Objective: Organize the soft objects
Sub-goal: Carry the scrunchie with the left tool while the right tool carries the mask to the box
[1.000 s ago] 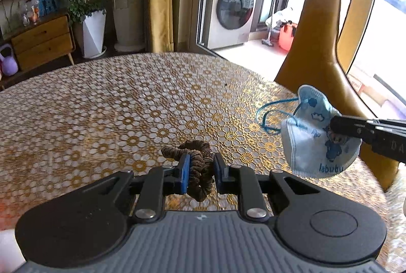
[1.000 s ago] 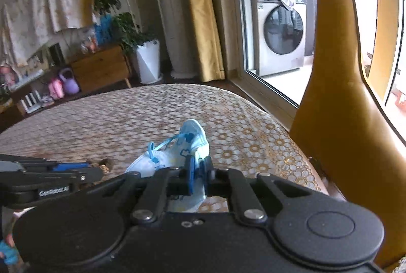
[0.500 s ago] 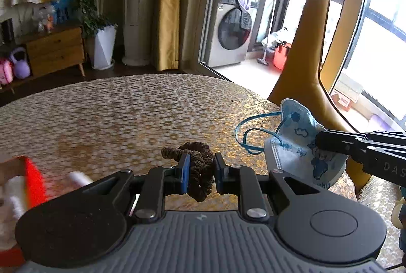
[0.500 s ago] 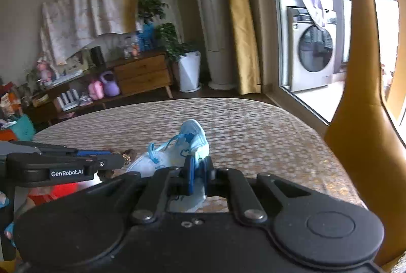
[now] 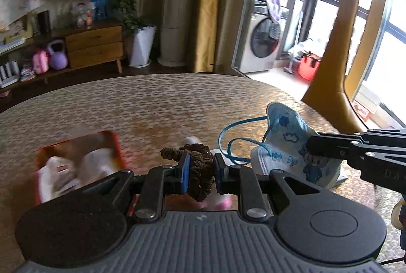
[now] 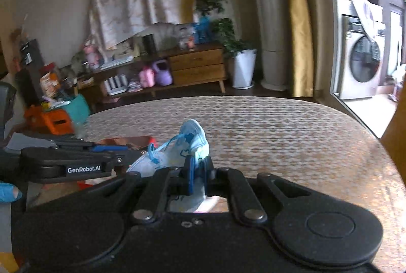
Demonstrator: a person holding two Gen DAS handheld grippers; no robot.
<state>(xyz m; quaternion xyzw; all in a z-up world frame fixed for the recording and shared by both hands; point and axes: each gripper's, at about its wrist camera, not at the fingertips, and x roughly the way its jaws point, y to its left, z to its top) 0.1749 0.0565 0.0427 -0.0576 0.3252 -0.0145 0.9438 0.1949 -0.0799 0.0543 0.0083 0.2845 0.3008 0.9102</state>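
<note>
The left gripper (image 5: 200, 172) has its jaws clamped on a brown hair scrunchie (image 5: 196, 166), which bunches up between the blue pads and hangs a little below them, lifted clear of the worktop (image 5: 152, 105). To its right in the left wrist view, the right gripper (image 5: 310, 146) reaches in from the right edge, its jaws closed tight on a light blue child's face mask (image 5: 286, 143) printed with clouds and a cartoon figure; the mask's blue ear loops (image 5: 231, 136) dangle toward the left. The right wrist view shows the same mask (image 6: 187, 146) pinched between that gripper's pads (image 6: 199, 175), standing up from them above the patterned worktop (image 6: 279, 125).

On the near left of the worktop lies a red box (image 5: 78, 158), open at the top, with white and pale soft items inside; it is blurred. Something small, white and pink sits on the worktop just under the left gripper, partly hidden.

Far behind stand a wooden sideboard (image 5: 94, 47), a potted plant in a white pot (image 5: 140, 49), yellow curtains (image 5: 208, 19) and a washing machine (image 5: 264, 42)
</note>
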